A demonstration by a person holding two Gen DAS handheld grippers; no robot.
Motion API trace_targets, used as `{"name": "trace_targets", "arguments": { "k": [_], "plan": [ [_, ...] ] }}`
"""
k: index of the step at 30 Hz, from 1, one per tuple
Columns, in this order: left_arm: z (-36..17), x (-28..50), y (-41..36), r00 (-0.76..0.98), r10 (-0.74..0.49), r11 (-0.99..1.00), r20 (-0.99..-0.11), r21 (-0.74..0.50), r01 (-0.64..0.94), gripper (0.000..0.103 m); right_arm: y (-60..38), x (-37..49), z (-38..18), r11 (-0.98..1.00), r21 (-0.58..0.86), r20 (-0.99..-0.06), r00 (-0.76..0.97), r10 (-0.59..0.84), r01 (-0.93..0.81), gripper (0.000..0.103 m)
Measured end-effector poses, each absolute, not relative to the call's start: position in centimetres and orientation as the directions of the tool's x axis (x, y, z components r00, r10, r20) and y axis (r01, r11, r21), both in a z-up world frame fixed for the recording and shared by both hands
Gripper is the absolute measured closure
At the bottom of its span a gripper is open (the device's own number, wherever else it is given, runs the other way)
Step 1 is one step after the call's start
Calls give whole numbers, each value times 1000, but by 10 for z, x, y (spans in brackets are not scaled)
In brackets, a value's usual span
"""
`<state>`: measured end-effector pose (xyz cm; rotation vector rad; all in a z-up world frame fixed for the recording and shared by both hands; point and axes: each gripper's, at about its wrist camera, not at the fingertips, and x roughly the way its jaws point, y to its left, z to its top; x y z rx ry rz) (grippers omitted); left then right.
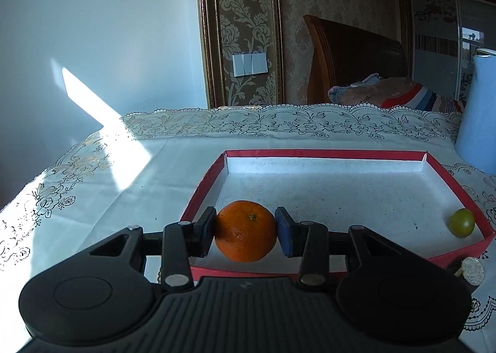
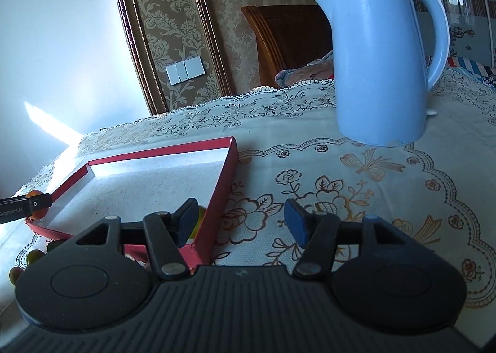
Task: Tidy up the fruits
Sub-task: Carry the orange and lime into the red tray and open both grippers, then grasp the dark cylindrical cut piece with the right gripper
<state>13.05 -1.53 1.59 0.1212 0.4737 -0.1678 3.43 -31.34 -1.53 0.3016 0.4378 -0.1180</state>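
My left gripper [image 1: 245, 233] is shut on an orange mandarin [image 1: 245, 236] and holds it over the near left corner of a shallow red-rimmed white tray [image 1: 325, 154]. A small green fruit [image 1: 462, 222] lies in the tray's near right corner. My right gripper [image 2: 241, 222] is open and empty, low over the tablecloth just right of the tray [image 2: 223, 185]. In the right wrist view the left gripper [image 2: 24, 207] with the mandarin [image 2: 34, 194] shows at the far left. The green fruit [image 2: 200, 219] peeks out behind my left finger.
A light blue electric kettle [image 2: 378, 58] stands on the lace tablecloth [image 2: 372, 198] to the tray's right. Small fruits [image 2: 31, 256] lie on the cloth near the tray's front edge. A round biscuit-like thing [image 1: 472, 270] lies by the tray's near right corner. A wall and a wooden headboard [image 1: 350, 52] stand behind the table.
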Motion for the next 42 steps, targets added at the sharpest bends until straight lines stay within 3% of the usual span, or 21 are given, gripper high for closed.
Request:
{"name": "trace_targets", "arguments": {
  "k": [9, 10, 12, 14, 26, 32, 42],
  "plan": [
    [12, 132, -17, 879, -101, 981, -466, 101, 166, 60, -313, 35, -17, 948, 265, -435, 899, -42, 173, 44],
    [13, 132, -16, 882, -97, 982, -461, 101, 161, 58, -313, 35, -17, 949, 264, -436, 899, -44, 174, 44],
    [15, 130, -14, 887, -97, 983, -451, 94, 155, 41, -312, 35, -17, 949, 262, -436, 899, -47, 176, 44],
    [16, 129, -14, 892, -87, 985, -443, 99, 144, 35, -311, 34, -17, 949, 261, -435, 899, -50, 178, 44],
    [28, 81, 40, 905, -106, 994, -412, -17, 109, 32, -291, 5, -9, 968, 224, -393, 919, -19, 115, 44],
    [20, 56, 77, 915, -49, 998, -402, -61, 26, 32, -265, -13, -10, 980, 183, -397, 918, 3, 76, 44],
    [19, 36, 85, 933, -59, 996, -356, -78, 34, 30, -232, -23, -13, 992, 121, -426, 904, 26, 29, 44]
  ]
}}
